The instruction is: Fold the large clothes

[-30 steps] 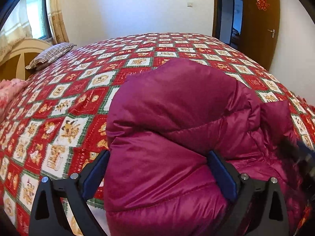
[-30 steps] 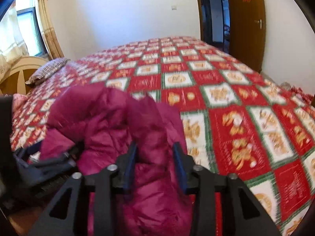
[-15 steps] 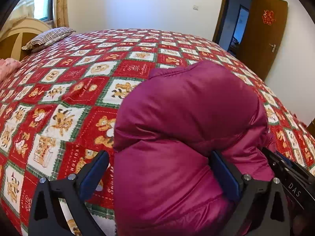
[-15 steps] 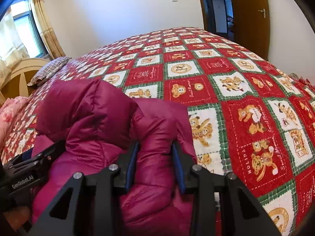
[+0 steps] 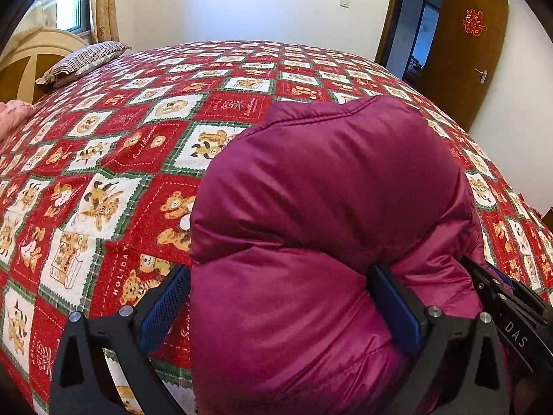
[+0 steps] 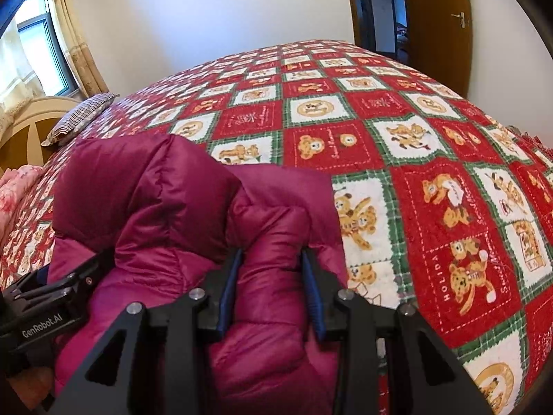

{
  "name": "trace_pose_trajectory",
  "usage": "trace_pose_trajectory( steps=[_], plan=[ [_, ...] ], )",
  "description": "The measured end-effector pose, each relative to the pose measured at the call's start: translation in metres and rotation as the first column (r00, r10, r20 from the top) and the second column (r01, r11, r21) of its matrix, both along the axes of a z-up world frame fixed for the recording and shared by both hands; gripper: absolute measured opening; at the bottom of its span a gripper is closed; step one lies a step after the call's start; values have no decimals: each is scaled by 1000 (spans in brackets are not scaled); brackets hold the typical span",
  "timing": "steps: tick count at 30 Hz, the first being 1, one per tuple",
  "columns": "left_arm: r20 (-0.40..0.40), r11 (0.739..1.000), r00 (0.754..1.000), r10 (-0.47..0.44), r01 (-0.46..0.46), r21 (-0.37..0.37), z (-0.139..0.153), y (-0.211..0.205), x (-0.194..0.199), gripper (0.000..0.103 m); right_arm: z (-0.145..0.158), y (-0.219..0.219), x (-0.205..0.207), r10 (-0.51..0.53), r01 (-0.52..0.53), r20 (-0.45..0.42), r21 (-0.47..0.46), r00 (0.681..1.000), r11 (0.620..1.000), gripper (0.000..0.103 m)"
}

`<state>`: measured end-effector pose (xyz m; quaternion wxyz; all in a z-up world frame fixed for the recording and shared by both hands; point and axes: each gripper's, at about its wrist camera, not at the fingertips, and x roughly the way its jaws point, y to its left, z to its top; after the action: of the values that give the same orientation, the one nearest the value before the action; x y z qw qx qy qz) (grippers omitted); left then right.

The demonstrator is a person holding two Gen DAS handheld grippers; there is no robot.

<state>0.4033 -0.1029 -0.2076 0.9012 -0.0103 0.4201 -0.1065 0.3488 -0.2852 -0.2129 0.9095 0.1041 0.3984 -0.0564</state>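
The bed quilt [image 5: 145,145], red and white with bear squares, is taken as the landmark; it is filling both views out to the far wall.

The magenta down jacket [image 5: 328,207] is lying bunched at the near edge of the quilt, a puffed mound rising towards both cameras. Its long axis is judged to be running sideways along that near edge, from one gripper to the other, with bare quilt stretching beyond it towards the striped pillow [image 5: 86,58] and the door [image 5: 466,52].

The left gripper [image 5: 280,304] is being held wide around a thick roll of the jacket; its right pad [image 5: 397,311] is being pressed into the fabric, while the left pad [image 5: 166,304] is seen just beside the fabric, contact uncertain. Whether this counts as a grip cannot be told.

The right gripper [image 6: 271,290] is clamped narrowly on a fold of the jacket [image 6: 269,235], both pads sunk into it. This hand is judged the firmer hold for whatever comes next.

Hidden or unclear:
- jacket's hem, sleeves and zip are being buried in the bunch;
- lower jacket is being cut off by the frame edge;
- whether the bundle is resting fully on the quilt or partly hanging over its edge is not made out.
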Motion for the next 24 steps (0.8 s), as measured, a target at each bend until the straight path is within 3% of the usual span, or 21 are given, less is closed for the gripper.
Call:
trace_pose_trajectory(
  steps=[24],
  plan=[
    [0,1000,1000,1,-1,6,-3,0,0,102,-2,4,1,-3,3,-6,-29,1000,1000,39]
  ],
)
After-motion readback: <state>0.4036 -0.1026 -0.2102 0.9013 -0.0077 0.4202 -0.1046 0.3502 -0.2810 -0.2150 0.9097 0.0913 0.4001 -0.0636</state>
